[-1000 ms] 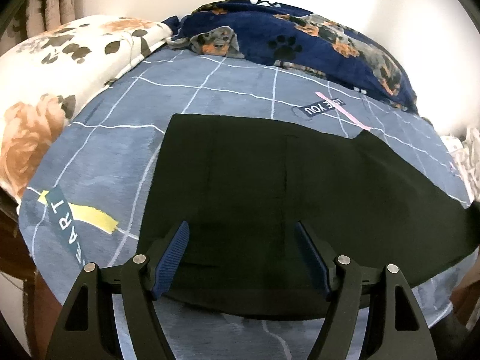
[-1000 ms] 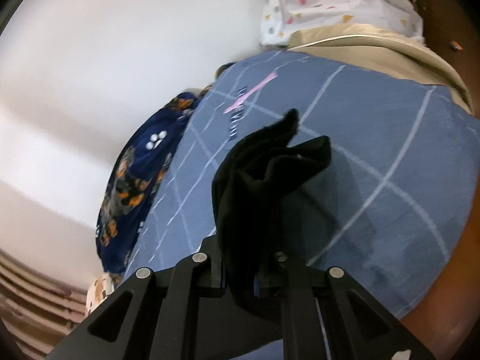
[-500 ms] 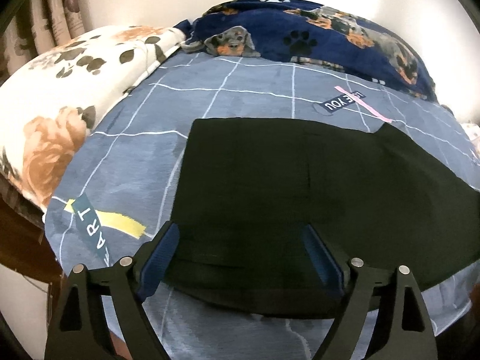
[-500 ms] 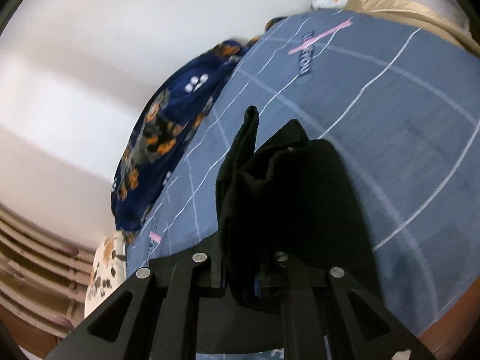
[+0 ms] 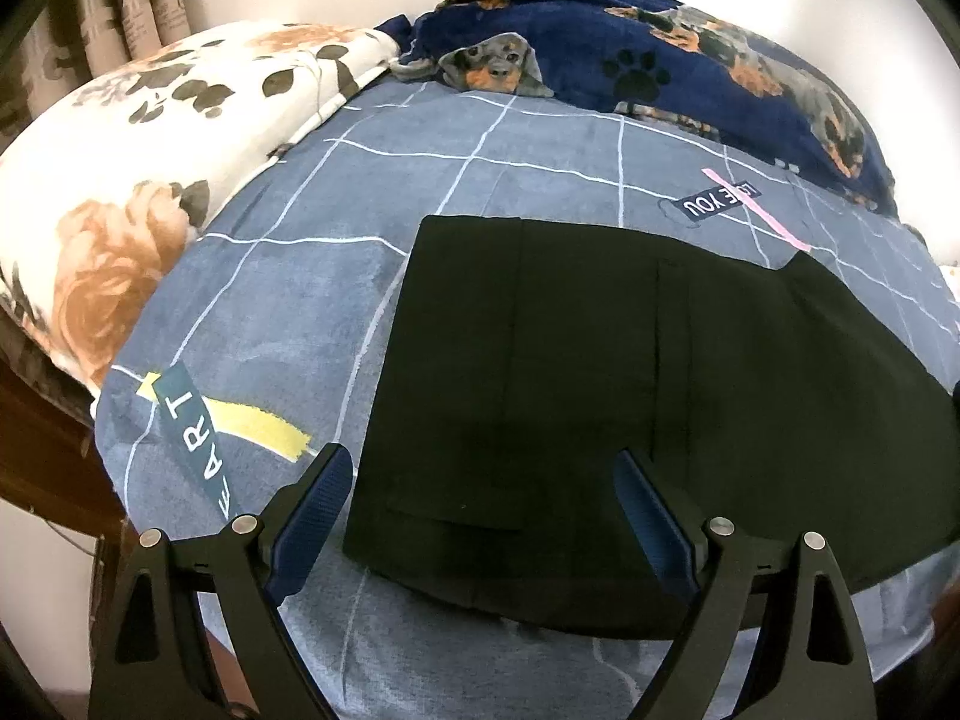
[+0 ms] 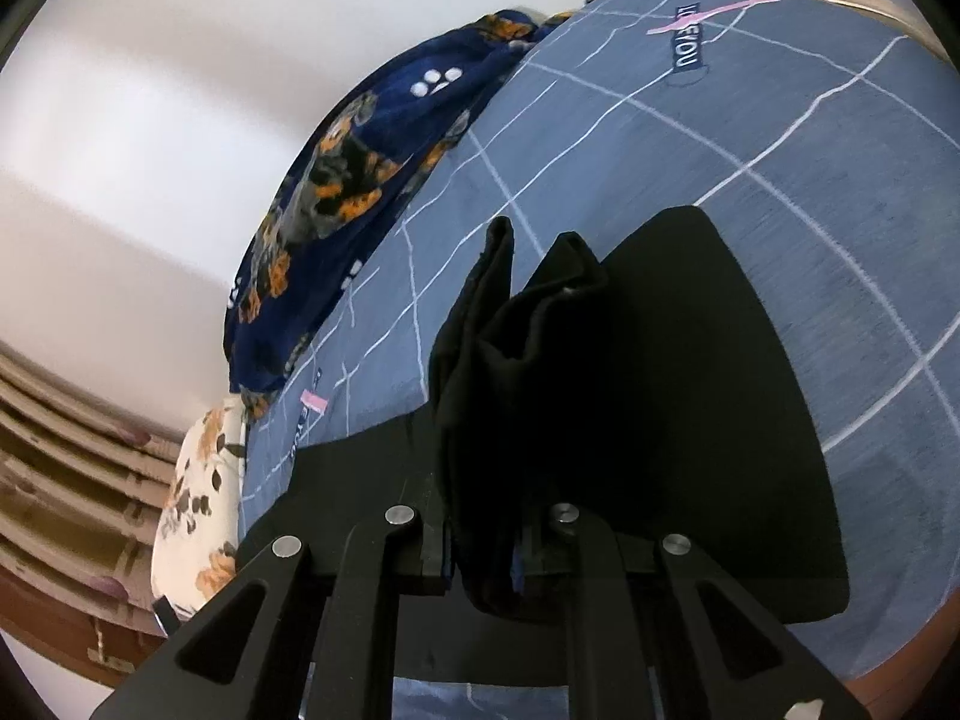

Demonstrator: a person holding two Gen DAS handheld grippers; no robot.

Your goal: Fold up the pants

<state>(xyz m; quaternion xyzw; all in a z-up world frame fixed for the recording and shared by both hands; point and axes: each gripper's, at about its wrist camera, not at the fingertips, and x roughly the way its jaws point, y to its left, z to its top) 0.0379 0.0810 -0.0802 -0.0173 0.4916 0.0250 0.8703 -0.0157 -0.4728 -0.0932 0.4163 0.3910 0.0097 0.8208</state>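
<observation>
Black pants [image 5: 600,372] lie flat on the bed [image 5: 288,276]; left gripper [image 5: 480,480] hangs over them, jaws just spread wide, nothing pinched. Right gripper [image 6: 486,546] is clamped on a bunched pants end.

Even, soft indoor light, no hard glare. Black pants [image 5: 600,372] read as near-featureless, seams barely visible; they cast a dark soft shadow on the bedsheet [image 6: 750,138] in the right wrist view. Strong fisheye bend, black vignette at corners. Left view sharp. Right view slightly smeared toward the far sheet and white wall [image 6: 180,120], which is bright, mildly washed.
</observation>
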